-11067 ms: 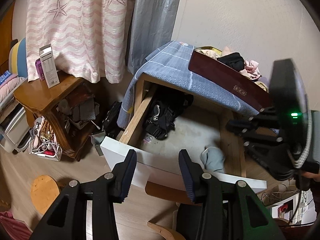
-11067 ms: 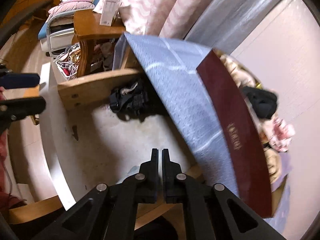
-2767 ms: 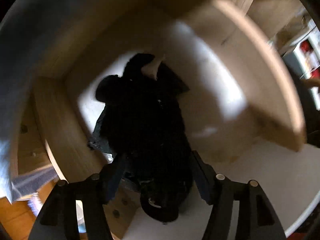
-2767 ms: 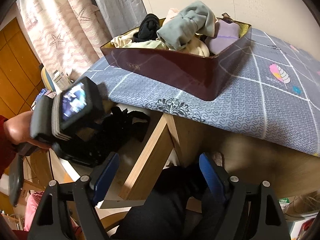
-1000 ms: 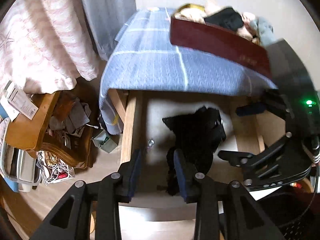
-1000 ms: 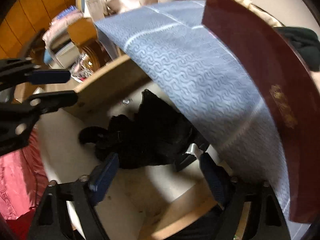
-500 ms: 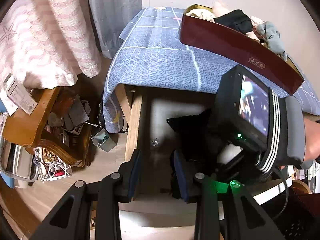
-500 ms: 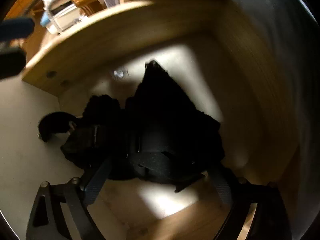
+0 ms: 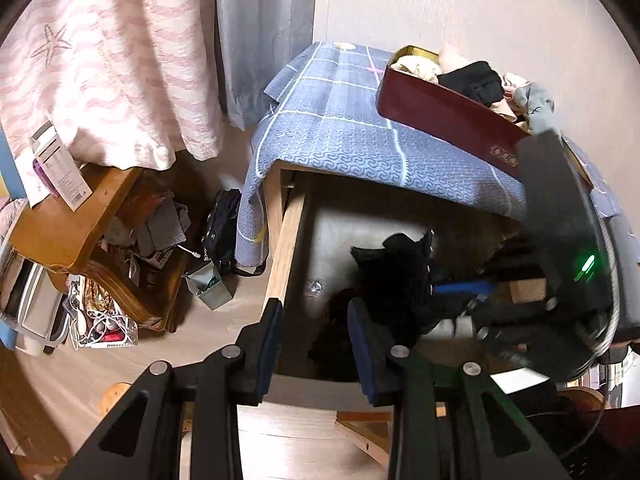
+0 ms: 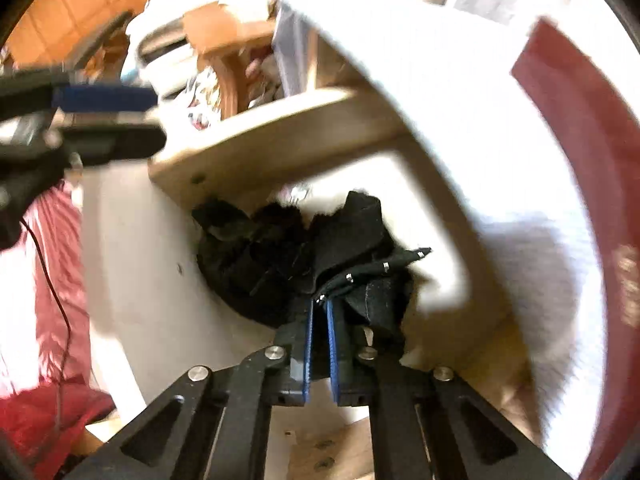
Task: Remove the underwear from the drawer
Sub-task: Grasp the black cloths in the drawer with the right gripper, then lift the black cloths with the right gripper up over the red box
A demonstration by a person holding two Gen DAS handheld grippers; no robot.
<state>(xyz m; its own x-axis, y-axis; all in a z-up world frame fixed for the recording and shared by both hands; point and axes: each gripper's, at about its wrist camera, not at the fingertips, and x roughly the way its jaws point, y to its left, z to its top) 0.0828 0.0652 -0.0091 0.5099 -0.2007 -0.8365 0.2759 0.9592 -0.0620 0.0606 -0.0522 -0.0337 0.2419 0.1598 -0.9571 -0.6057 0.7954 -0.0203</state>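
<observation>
while the open drawer (image 9: 288, 240) juts from under the table with the blue patterned cloth (image 9: 352, 136), the black underwear (image 10: 304, 264) lies bunched on its pale floor, near the front wooden rail. on the cloth sits a dark red box (image 9: 440, 108) already heaped with clothes. the right gripper (image 10: 319, 312) has its jaws pinched together on a fold of the black fabric at the pile's near edge. the left gripper (image 9: 314, 344) hovers above the drawer front, jaws partly apart and holding nothing. the garment looks light, soft and limp, with thin straps and small metal fittings; it will likely drape and trail, so a thick bunched fold seems the safer hold than a strap.
</observation>
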